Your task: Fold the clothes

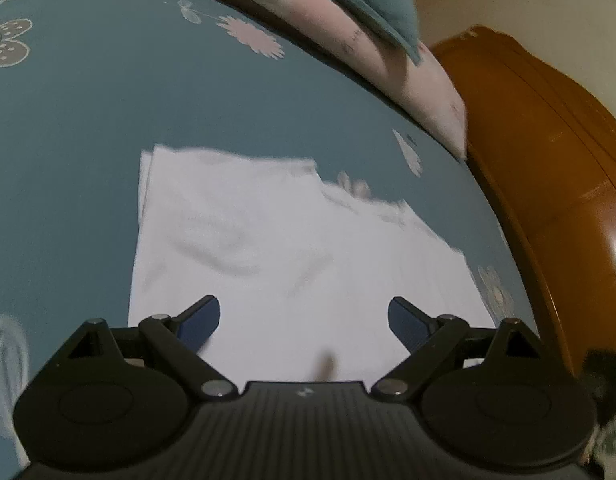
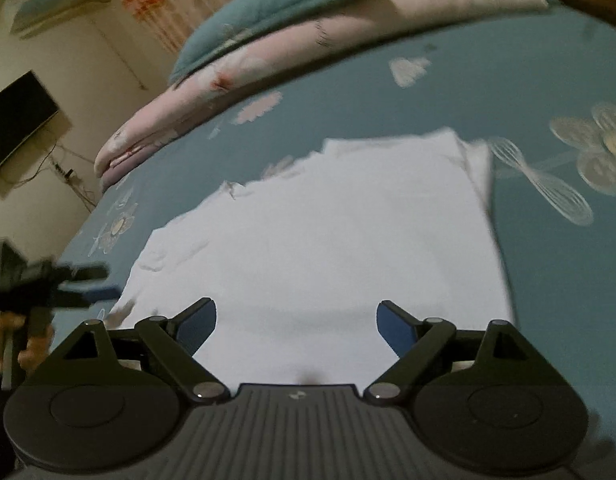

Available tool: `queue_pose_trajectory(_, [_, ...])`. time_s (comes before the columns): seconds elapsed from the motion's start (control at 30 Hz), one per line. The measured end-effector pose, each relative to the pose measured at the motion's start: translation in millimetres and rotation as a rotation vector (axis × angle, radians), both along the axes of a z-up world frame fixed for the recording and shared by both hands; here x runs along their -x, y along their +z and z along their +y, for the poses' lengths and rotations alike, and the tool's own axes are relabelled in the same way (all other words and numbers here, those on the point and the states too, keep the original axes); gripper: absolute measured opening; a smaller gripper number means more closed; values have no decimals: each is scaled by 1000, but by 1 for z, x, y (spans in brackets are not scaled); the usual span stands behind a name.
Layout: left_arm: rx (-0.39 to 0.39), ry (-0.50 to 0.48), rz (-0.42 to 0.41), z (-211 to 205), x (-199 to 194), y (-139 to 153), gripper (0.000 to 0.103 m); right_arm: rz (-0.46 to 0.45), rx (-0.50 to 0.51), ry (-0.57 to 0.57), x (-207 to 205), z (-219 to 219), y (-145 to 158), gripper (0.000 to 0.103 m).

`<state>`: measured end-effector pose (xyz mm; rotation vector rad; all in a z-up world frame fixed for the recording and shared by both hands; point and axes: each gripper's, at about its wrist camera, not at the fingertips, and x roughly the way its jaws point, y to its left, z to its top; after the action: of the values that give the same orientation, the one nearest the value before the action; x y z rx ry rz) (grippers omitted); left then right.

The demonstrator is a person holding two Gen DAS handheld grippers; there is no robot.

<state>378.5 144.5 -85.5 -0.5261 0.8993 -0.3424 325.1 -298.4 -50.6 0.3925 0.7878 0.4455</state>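
Note:
A white garment lies folded flat on the blue flowered bedsheet. My left gripper hangs over the garment's near edge, its blue-padded jaws wide apart with nothing between them. In the right wrist view the same white garment fills the middle. My right gripper is open above its near edge, with only cloth showing below the gap. The left gripper, held by a hand, shows blurred at the far left beside the garment's left edge.
A pink flowered quilt with a teal pillow on it lies along the far side of the bed. A brown wooden bed frame runs on the right. A dark screen hangs on the wall.

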Motion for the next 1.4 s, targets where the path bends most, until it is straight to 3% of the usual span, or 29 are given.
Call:
queue_pose_trajectory(0.1, [15,47,31,4,-24,-17,91,-16,7,-2,-4,0,-5,92])
queue_pose_trajectory(0.23, [-90,145,14,10,-43,-20,91,-22,74,9,-6,6,-14,92])
queue_pose_trajectory(0.33, [-57,174,19,11,-46,-12,91,-62,122,-2,1,5,-8,95])
queue_pose_trajectory(0.5, [-48,34,-25,-29,-41,-5,92,-73,153,-19,7,0,-11,97])
queue_pose_trajectory(0.63, [-84,-36,-1,-55,-48,-20,91,-54,141,-21,5,-3,-16,97])
queue_pose_trajectory(0.77, [-217,70,-22,-53,-59,-24,91,-58,141,-17,6,-5,-17,97])
queue_pose_trajectory(0.93, [-260,123,-55,-53,-61,-10,91,-64,155,-11,8,-5,-16,97])
queue_pose_trajectory(1.03, [-228,111,-70,-59,-65,-8,91,-69,179,-8,9,-1,-15,98])
queue_pose_trajectory(1.17, [-303,184,-5,-52,-71,-19,90,-70,190,-6,11,0,-14,98])
queue_pose_trajectory(1.4, [-301,168,6,-54,-30,29,91,-75,177,-11,13,-2,-9,99])
